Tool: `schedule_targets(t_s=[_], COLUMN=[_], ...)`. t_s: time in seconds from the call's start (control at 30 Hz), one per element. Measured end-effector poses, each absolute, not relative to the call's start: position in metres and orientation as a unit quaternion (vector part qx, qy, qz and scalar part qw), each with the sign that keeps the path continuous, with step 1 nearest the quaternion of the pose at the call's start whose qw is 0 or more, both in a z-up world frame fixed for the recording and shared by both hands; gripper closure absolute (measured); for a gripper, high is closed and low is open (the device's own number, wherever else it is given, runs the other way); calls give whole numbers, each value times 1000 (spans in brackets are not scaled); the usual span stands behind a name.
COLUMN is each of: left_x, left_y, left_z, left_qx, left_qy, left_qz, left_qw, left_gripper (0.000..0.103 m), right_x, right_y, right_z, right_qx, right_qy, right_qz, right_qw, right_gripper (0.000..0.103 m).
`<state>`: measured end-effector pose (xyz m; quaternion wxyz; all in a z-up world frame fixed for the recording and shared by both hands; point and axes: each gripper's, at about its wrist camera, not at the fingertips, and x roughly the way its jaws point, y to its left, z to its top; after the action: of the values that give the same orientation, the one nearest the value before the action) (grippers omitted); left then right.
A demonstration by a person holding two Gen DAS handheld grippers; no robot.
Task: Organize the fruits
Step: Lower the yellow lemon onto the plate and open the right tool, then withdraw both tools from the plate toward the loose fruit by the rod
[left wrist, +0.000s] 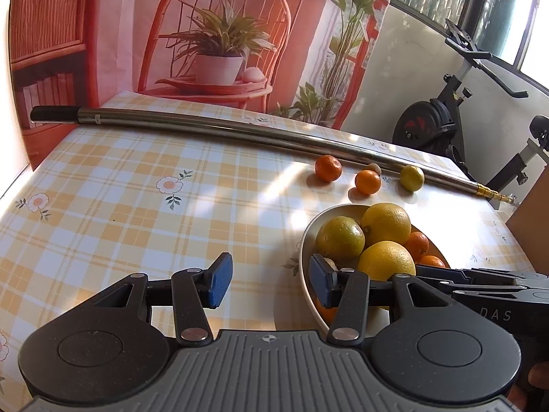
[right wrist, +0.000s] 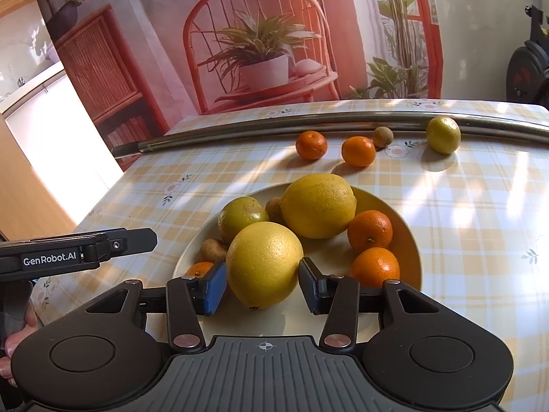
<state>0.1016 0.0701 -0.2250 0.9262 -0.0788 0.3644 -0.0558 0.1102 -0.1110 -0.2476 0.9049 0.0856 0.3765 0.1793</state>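
1. Landmark: cream plate, which holds mixed citrus on the checked tablecloth.
2. Task's thing: the large yellow citrus lies at the near edge of the plate, resting on it and touching a second yellow citrus behind it.
3. Right gripper: I have it straddling that fruit from the near side of the plate. Both pads meet its flanks, so I read it as grasping the fruit.
4. Key relation: the fruit sits dead ahead, between the jaws. Its longer axis seems to run away from me, so the jaws span the narrower width.
5. Left gripper: released and empty, it hangs at the plate's left rim with one finger over the rim, the other over the cloth.
6. Nearer hand: the right, in my judgement.
7. Loose fruit: two mandarins, a small brown fruit and a yellow-green citrus lie beyond the plate's far side, near the metal pole.
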Motion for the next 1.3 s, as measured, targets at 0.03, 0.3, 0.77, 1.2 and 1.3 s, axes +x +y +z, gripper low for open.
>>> schedule_targets(t_s=[0.03, 0.3, 0.77, 1.2, 1.3], left_x=[102, 102, 102, 105, 104], left_y=[70, 69, 70, 80, 80], left_z=[-225, -226, -225, -214, -204], left_qx=[-79, -76, -79, -99, -104], left_qy=[364, 366, 365, 354, 341], left_qz=[-56, -56, -52, -45, -50], left_qw=[926, 926, 926, 929, 933], left_gripper=[51, 51, 51, 51, 51], right_x=[111, 113, 112, 116, 117], right_y=[-112, -99, -103, -151, -169], right_z=[-248, -249, -247, -209, -197], right_qx=[89, 70, 73, 98, 106], right_qy=[376, 375, 372, 312, 296], right_qz=[180, 193, 186, 140, 120], right_qw=[904, 904, 907, 935, 942], right_gripper=[61, 61, 57, 56, 56])
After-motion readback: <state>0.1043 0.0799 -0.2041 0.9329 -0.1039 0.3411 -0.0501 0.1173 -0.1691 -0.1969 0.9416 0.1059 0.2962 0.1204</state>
